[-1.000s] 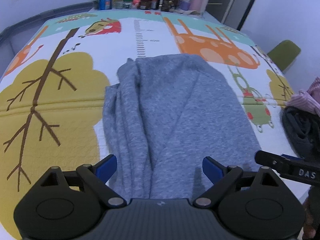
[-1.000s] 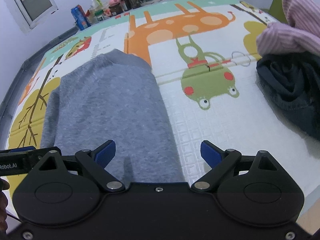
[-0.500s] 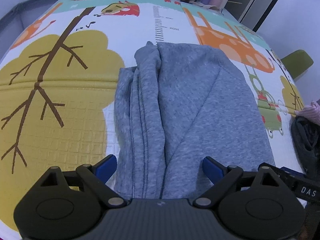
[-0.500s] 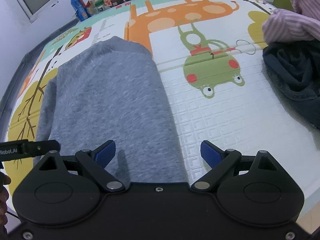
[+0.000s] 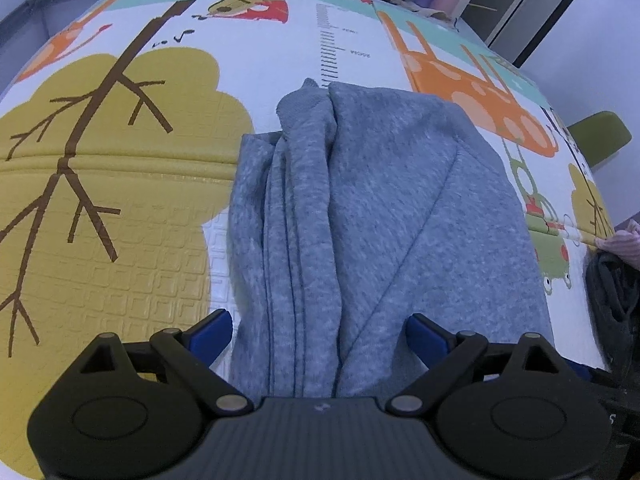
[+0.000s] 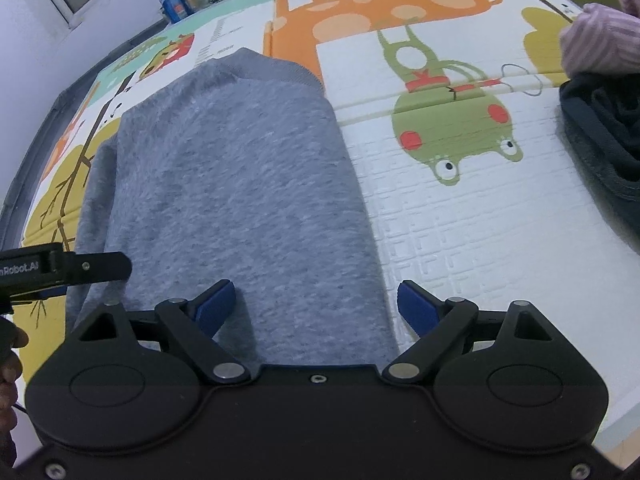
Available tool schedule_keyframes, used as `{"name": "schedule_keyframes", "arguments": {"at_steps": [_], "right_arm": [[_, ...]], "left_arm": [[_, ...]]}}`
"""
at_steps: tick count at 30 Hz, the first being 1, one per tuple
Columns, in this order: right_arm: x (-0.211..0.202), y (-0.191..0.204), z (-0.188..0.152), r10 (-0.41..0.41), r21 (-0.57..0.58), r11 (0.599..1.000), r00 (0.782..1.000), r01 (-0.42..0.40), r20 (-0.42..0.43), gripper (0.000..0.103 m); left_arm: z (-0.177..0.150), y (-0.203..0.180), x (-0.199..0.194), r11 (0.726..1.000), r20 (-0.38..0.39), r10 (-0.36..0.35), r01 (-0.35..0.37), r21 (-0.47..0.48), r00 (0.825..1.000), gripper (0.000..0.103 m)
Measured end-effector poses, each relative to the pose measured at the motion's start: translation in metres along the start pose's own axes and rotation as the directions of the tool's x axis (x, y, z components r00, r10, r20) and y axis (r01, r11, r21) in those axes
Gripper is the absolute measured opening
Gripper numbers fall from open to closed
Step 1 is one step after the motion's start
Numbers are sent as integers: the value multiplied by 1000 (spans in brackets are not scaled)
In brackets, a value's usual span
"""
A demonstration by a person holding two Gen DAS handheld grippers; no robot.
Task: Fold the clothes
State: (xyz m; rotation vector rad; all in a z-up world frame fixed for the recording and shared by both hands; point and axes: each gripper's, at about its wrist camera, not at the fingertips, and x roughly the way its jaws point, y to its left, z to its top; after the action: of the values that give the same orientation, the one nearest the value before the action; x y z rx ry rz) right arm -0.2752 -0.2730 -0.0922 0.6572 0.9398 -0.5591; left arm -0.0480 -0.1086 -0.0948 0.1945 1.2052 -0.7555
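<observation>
Grey sweatshirt (image 5: 384,216) now fills both views; the left gripper (image 5: 319,330) and right gripper (image 6: 316,304) have closed in, fingers apart, ready to grasp its near edge.

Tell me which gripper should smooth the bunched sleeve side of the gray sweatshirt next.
Left, probably. The left gripper is open right over the sweatshirt's bunched folds; the right gripper straddles the flat right edge.
</observation>
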Motion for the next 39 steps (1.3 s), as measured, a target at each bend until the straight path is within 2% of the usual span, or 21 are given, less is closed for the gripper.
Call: {"name": "schedule_keyframes", "arguments": {"at_steps": [16, 24, 26, 30, 33, 35, 37, 39], "right_arm": [[14, 4, 11, 5, 6, 1000, 1000, -5, -8, 80], [14, 6, 15, -6, 3, 1000, 999, 6, -33, 67], [12, 9, 15, -9, -22, 1000, 1000, 8, -29, 61], [8, 10, 15, -4, -55, 999, 1000, 3, -20, 46], [4, 10, 14, 6, -71, 997, 1000, -6, -12, 37], [2, 10, 14, 13, -79, 997, 1000, -13, -5, 34], [-1, 10, 14, 21, -84, 996, 1000, -21, 4, 29], [-3, 11, 14, 29, -92, 995, 999, -28, 13, 26]], "left_arm": [[6, 8, 19, 999, -35, -24, 23, -50, 999, 100], [-1, 7, 18, 999, 7, -29, 29, -41, 1000, 98], [-4, 5, 16, 999, 24, -38, 38, -30, 999, 89], [-6, -3, 10, 999, 47, -29, 28, 22, 998, 79], [-5, -5, 6, 999, 53, -37, 36, 25, 998, 67], [-5, -6, 3, 999, 61, -34, 32, 31, 998, 53], [-6, -5, -1, 999, 66, -38, 36, 33, 997, 46], [-6, -3, -5, 998, 69, -48, 46, 34, 996, 43]]}}
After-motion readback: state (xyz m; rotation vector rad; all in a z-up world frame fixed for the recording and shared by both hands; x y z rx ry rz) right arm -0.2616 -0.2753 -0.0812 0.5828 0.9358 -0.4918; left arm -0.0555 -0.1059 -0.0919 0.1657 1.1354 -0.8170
